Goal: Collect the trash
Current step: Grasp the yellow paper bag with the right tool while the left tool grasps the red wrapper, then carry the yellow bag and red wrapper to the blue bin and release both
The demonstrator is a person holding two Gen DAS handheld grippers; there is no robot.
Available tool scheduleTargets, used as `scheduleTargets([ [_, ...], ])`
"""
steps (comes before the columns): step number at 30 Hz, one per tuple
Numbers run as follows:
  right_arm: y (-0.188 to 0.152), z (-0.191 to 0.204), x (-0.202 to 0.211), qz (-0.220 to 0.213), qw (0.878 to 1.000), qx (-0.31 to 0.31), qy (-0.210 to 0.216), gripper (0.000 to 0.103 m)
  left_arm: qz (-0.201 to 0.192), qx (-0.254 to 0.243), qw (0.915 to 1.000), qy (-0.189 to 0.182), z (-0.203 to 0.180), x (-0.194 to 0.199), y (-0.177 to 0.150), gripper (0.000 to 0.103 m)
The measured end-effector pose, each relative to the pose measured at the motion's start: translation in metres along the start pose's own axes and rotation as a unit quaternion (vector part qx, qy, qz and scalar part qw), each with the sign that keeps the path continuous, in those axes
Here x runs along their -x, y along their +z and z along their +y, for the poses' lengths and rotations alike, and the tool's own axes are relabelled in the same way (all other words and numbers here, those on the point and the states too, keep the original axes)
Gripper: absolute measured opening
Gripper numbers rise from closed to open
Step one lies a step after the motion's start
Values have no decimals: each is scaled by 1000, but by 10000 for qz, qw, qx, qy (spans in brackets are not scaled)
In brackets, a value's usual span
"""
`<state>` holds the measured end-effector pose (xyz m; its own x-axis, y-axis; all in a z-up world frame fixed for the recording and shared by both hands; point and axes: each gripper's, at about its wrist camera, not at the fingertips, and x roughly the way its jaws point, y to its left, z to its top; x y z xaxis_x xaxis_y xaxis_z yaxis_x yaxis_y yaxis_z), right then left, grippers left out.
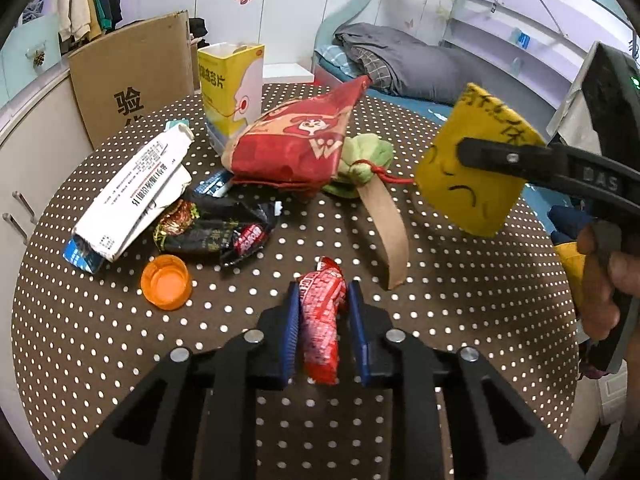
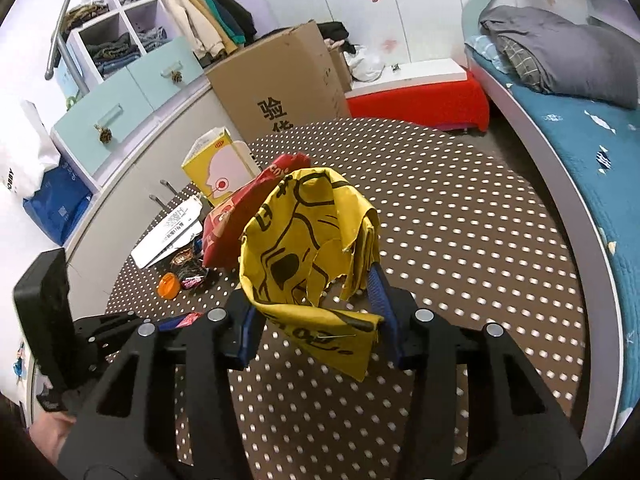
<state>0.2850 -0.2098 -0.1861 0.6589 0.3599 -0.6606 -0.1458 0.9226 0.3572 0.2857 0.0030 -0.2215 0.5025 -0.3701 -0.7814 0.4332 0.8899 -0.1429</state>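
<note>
Left gripper point(image 1: 324, 312) angled down over the polka-dot worktop point(image 1: 460, 300), fingers point(image 1: 291, 332) drawn narrow on a red candy wrapper point(image 1: 322, 320) standing between the blue pads; left pad against it, right pad's contact not clear enough to tell. Beyond the fingertips lay a brown paper strip point(image 1: 388, 228), and further out a red paper food bag point(image 1: 296, 140) with a green drawstring pouch point(image 1: 364, 160) just beside it. Left of the fingers sat an orange bottle cap point(image 1: 166, 282), a black snack wrapper point(image 1: 216, 228), and a crushed white medicine box point(image 1: 136, 192). Far ahead stood an open yellow lozenge box point(image 1: 230, 88).

Right gripper point(image 2: 316, 312) held above the worktop, fingers point(image 2: 382, 300) partly closed on a yellow plastic bag point(image 2: 308, 240) with black print, bunched and draped between the pads. Seen from the left wrist, that same bag point(image 1: 476, 164) hung to the right of the left fingers, pinched by a black finger. Past the bag, the remaining litter lay to the left, well apart from the right fingers.
</note>
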Motion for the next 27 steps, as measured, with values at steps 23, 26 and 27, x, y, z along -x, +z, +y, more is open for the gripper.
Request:
scheduleTargets([
  [23,6,-92,125,-1066,9917,-626,-345,47,-986,-578,9925,-437,-111,53,79,22],
  [26,1,-121,144,-1188,9881,-807,-553,47,-1004,-732,9904,-610,-142,45,91,22],
  [27,-2,-133,151,-1224,9863,-906,-633,47,-999,-771,9897,-679,-152,43,95,22],
])
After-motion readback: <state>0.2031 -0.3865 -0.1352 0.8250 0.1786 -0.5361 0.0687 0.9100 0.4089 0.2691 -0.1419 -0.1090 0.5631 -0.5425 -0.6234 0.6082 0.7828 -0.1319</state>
